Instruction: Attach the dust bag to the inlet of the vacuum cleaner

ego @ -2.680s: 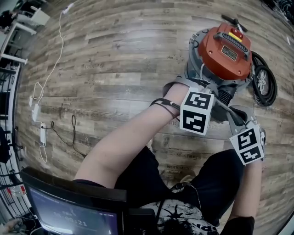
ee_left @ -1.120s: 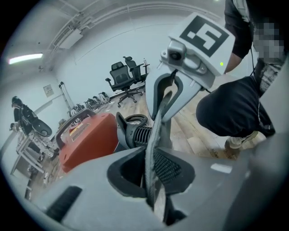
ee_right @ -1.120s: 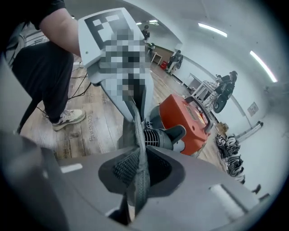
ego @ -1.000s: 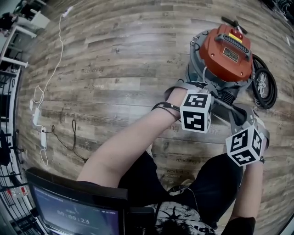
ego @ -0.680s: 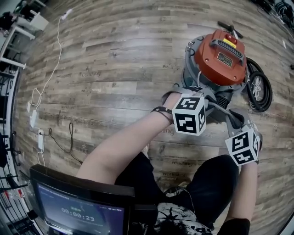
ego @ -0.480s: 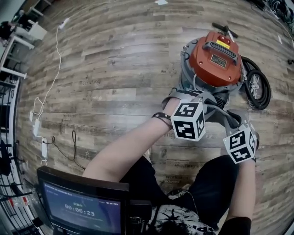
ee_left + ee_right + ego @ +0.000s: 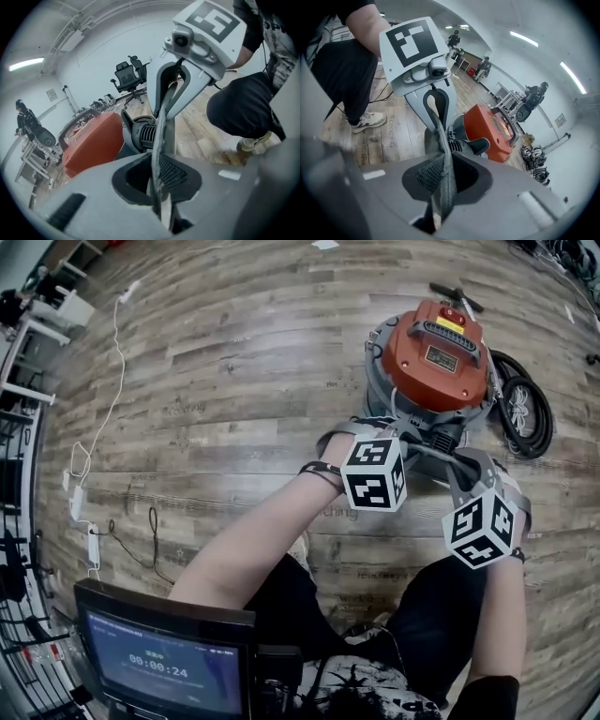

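L gripper & R gripper each pinch the grey dust bag edge, stretched betw. them, just beside orange-topped vacuum. Black hose on its right; white cable far left. Monitor reads 00:00:24.

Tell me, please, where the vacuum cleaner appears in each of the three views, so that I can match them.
Head view: the vacuum cleaner stands at the upper right, seen from above, orange top facing the camera.
Left gripper view: left of centre, seen from the side.
Right gripper view: right of centre, also from the side.
Shared landmark: the wooden floor on which it stands.
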Demonstrator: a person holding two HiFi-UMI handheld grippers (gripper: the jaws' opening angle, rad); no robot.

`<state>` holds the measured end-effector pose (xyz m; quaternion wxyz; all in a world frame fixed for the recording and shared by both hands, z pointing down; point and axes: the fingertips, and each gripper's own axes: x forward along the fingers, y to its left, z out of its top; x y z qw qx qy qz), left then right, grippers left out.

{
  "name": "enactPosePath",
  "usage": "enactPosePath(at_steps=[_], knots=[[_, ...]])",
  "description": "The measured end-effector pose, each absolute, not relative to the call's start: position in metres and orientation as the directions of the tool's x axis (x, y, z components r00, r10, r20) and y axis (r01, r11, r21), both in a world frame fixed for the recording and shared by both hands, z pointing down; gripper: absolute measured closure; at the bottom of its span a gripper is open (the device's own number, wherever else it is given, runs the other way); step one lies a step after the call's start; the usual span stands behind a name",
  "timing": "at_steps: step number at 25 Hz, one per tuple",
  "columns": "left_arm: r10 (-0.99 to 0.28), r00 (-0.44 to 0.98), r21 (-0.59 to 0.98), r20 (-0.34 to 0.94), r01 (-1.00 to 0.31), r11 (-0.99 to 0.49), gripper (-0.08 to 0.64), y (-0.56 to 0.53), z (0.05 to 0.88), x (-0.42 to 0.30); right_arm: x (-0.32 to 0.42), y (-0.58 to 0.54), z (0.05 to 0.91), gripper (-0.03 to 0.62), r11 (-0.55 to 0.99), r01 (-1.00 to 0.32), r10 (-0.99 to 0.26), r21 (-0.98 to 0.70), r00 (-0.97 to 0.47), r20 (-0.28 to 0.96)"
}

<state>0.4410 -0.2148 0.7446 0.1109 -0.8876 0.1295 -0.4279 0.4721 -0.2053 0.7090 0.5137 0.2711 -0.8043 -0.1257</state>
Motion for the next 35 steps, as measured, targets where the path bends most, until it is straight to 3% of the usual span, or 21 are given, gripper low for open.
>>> enactPosePath(at_steps=[9,18,25,35], knots=[[-0.334,0.679,-0.331,0.654,-0.140,-0.933,0.518,-0.213,0.709,0.468,0.502,-0.208,0.739,0.549,0.807,-0.473,-0.542,0.354,-0.357,0.761],[-0.310,0.672,-0.262,0.673,-0.175,-0.949,0.520,-0.216,0.722,0.453,0.491,-0.209,0.722,0.546,0.798,-0.389,-0.584,0.460,-0.314,0.748],[-0.334,0.571,-0.309,0.750,-0.143,-0.940,0.531,-0.223,0.750,0.433,0.466,-0.210,0.706,0.546,0.809,-0.294,-0.585,0.509,-0.315,0.747],[-0.342,0.663,-0.340,0.665,-0.139,-0.930,0.526,-0.218,0.712,0.461,0.499,-0.211,0.730,0.545,0.812,-0.454,-0.540,0.368,-0.343,0.768]])
